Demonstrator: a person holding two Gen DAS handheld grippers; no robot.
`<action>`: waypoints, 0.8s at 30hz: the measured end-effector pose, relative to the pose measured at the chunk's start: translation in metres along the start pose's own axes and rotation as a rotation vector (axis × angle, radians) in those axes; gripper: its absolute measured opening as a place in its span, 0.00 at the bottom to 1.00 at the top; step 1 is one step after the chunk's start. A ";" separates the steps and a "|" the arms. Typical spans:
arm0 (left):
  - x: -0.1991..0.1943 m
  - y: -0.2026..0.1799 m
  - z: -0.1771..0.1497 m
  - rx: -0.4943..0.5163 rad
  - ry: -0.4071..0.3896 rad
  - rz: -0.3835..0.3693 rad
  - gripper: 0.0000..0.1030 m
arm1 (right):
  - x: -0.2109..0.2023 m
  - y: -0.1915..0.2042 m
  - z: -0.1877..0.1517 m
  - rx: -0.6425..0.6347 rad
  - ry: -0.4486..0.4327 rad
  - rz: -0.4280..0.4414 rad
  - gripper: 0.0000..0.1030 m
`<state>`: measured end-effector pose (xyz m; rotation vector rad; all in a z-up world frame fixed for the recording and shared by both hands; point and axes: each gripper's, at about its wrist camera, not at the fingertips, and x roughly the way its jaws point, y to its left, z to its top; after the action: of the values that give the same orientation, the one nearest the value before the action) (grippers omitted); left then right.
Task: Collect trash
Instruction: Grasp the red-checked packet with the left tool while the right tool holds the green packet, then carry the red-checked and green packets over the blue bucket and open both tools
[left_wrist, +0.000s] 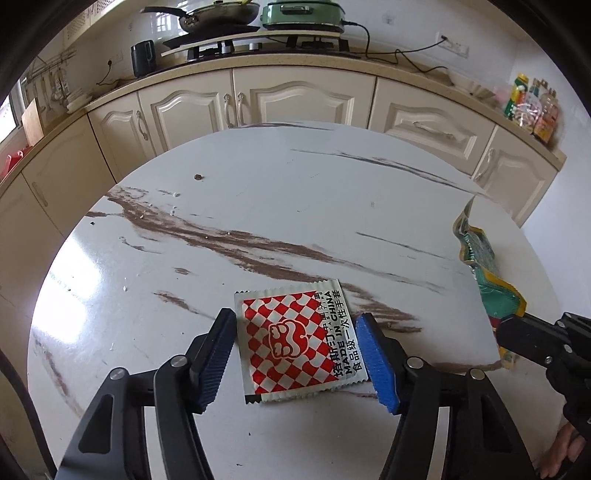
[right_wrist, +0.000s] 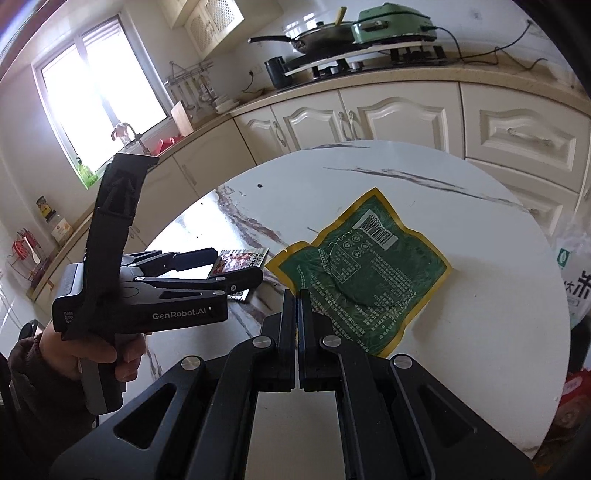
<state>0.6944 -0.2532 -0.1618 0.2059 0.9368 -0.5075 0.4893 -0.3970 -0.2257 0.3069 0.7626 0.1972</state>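
left gripper (left_wrist: 297, 350): fingers apart, straddling checkered packet (left_wrist: 295, 343), pads not pressing
checkered packet: flat on counter (left_wrist: 258, 206)
right gripper (right_wrist: 298, 299): fingers clenched on green wrapper (right_wrist: 365, 273) edge
green wrapper: beside packet, on counter

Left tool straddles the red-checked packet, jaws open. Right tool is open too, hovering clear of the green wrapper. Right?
One error: the right tool is not open. The right wrist view shows its jaws shut, clamped on the edge of the green wrapper. The rest holds: the left tool straddles the red-checked packet with its jaws open, as the left wrist view shows.
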 end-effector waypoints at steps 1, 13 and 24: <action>-0.004 0.000 -0.002 0.002 -0.006 -0.011 0.45 | 0.001 0.001 -0.001 0.000 0.005 0.003 0.02; -0.028 0.010 -0.015 0.005 -0.030 -0.071 0.09 | 0.002 0.011 -0.006 0.000 0.023 0.012 0.02; -0.079 0.020 -0.044 0.000 -0.106 -0.185 0.02 | -0.023 0.041 -0.005 -0.039 -0.023 -0.002 0.02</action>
<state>0.6346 -0.1929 -0.1239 0.0909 0.8566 -0.6827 0.4672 -0.3639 -0.2003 0.2709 0.7358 0.2057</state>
